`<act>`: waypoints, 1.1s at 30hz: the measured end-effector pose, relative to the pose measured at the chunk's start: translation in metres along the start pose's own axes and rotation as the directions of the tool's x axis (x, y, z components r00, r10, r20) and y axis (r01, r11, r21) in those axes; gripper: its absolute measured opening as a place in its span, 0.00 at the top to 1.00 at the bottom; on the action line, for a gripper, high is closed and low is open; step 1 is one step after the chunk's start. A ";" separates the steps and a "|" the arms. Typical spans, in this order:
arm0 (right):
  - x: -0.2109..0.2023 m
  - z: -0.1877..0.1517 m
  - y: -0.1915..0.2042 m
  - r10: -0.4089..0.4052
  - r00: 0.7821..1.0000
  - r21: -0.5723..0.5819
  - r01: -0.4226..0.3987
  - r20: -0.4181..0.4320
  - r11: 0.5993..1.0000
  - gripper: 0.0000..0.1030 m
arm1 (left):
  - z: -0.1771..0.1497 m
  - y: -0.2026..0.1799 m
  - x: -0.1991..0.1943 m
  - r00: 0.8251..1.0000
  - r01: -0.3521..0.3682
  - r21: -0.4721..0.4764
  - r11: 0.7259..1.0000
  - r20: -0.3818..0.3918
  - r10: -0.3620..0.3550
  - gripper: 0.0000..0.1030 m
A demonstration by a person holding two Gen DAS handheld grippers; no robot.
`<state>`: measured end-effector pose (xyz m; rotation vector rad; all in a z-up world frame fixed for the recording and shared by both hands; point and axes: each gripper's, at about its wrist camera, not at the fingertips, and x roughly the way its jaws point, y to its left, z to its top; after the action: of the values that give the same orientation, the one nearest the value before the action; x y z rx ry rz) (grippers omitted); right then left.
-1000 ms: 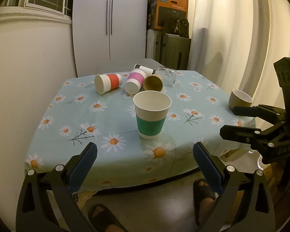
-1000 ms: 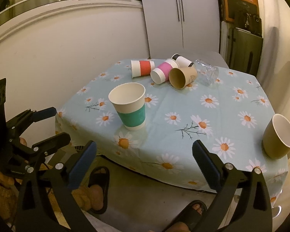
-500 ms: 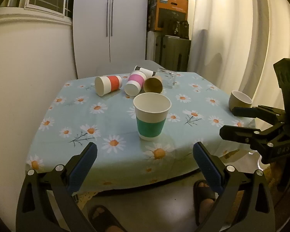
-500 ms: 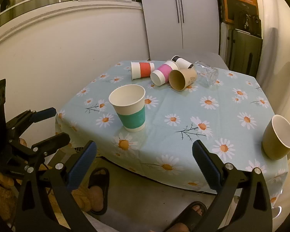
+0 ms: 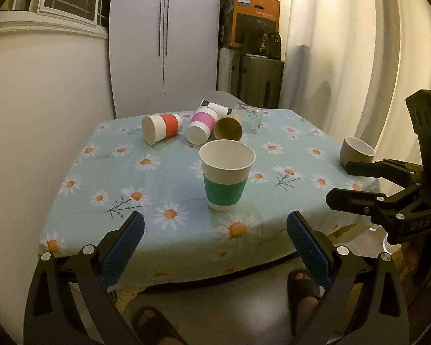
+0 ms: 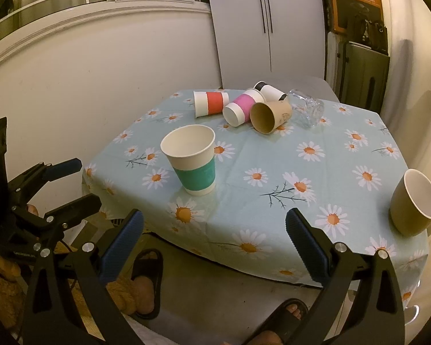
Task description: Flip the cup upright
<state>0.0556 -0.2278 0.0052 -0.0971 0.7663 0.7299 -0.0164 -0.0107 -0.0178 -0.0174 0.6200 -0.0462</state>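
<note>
A green-banded paper cup [image 5: 226, 176] stands upright near the table's front edge, also in the right wrist view [image 6: 192, 163]. At the back, a red-banded cup [image 5: 162, 128], a pink-banded cup [image 5: 201, 125], a brown cup [image 5: 228, 128], a black-and-white cup [image 5: 215, 105] and a clear glass [image 5: 250, 113] lie on their sides. My left gripper [image 5: 215, 231] is open and empty, off the table's front edge. My right gripper [image 6: 214, 230] is open and empty, also off the table; it shows in the left wrist view [image 5: 342, 182].
A tan mug [image 6: 415, 202] stands upright at the table's right edge. The daisy tablecloth [image 5: 158, 178] covers the table. A wall is on the left, a white cabinet [image 5: 163, 40] and boxes behind, a curtain on the right. The person's sandalled feet [image 5: 303, 287] are below.
Both grippers have drawn back slightly from the table; the cups look a little farther away. Nothing on the table has moved.
</note>
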 end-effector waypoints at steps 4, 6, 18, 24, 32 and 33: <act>0.000 0.000 0.000 0.000 1.000 0.003 0.000 0.001 1.000 0.05 | 0.000 0.000 -0.001 1.000 0.002 0.002 1.000 -0.001 -0.002 0.06; 0.000 0.000 0.000 0.001 1.000 0.003 -0.001 -0.001 1.000 0.05 | 0.000 0.000 -0.001 1.000 0.005 0.004 1.000 -0.004 -0.005 0.06; -0.002 -0.001 0.001 0.001 1.000 0.002 -0.001 -0.002 1.000 0.05 | -0.001 -0.001 -0.001 1.000 0.008 0.009 1.000 -0.003 -0.008 0.06; -0.001 -0.001 0.000 0.000 1.000 0.002 0.000 -0.002 1.000 0.05 | -0.001 -0.001 -0.002 1.000 0.003 0.011 1.000 0.001 -0.003 0.06; -0.001 -0.001 0.001 -0.001 1.000 0.002 0.001 -0.002 1.000 0.05 | -0.002 -0.001 -0.002 1.000 0.006 0.011 1.000 0.002 -0.006 0.06; -0.002 -0.001 0.000 -0.001 1.000 0.003 0.001 -0.002 1.000 0.05 | -0.002 -0.001 -0.002 1.000 0.010 0.012 1.000 0.003 -0.010 0.06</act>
<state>0.0536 -0.2294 0.0057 -0.0961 0.7695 0.7278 -0.0193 -0.0121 -0.0177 -0.0091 0.6169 -0.0590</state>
